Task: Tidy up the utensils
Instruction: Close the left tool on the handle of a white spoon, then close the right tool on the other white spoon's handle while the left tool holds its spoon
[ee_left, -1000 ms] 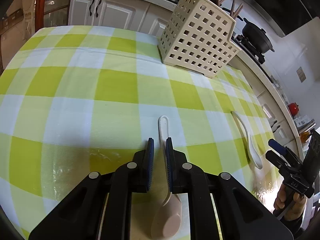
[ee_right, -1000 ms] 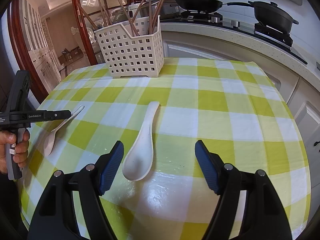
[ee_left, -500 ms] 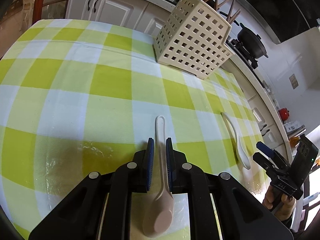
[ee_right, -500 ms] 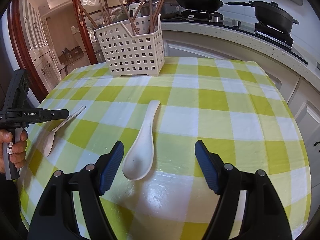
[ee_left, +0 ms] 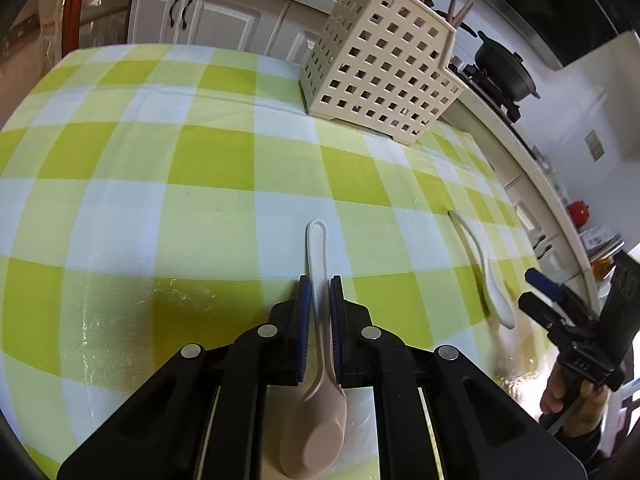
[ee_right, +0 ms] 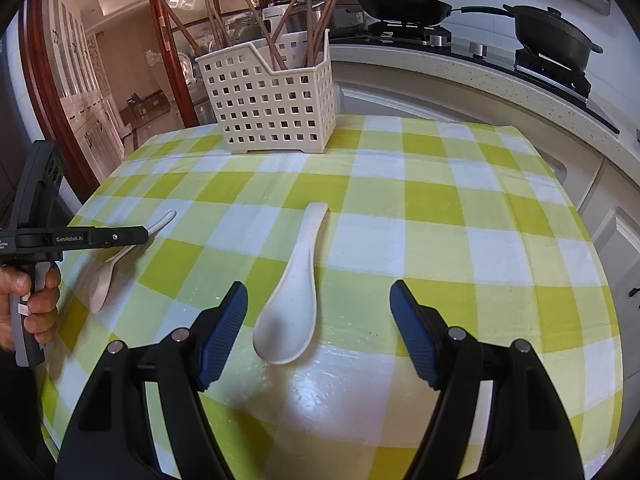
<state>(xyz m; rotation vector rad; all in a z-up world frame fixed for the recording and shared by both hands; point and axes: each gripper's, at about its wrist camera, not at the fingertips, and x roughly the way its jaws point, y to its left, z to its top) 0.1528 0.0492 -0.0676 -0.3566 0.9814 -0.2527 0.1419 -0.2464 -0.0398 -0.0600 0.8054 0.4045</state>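
Observation:
My left gripper (ee_left: 319, 280) is shut on the handle of a beige spoon (ee_left: 318, 392), bowl toward the camera, held just above the checked tablecloth; it also shows in the right wrist view (ee_right: 105, 276). A white ceramic spoon (ee_right: 292, 304) lies on the cloth between the wide-open fingers of my right gripper (ee_right: 318, 304), which is empty. That spoon shows in the left wrist view (ee_left: 486, 276) too. A cream perforated utensil basket (ee_right: 272, 112) with several chopsticks stands at the table's far edge; it shows in the left wrist view (ee_left: 380, 68).
The table carries a green and white checked cloth (ee_right: 440, 216). Behind it runs a kitchen counter with a stove, a frying pan (ee_right: 400, 2) and a black pot (ee_right: 552, 36). White cabinets (ee_left: 192, 16) stand beyond the table's far side.
The left gripper has lifted the beige spoon a little off the cloth and drawn it nearer the basket. The right gripper has stayed open around the white spoon.

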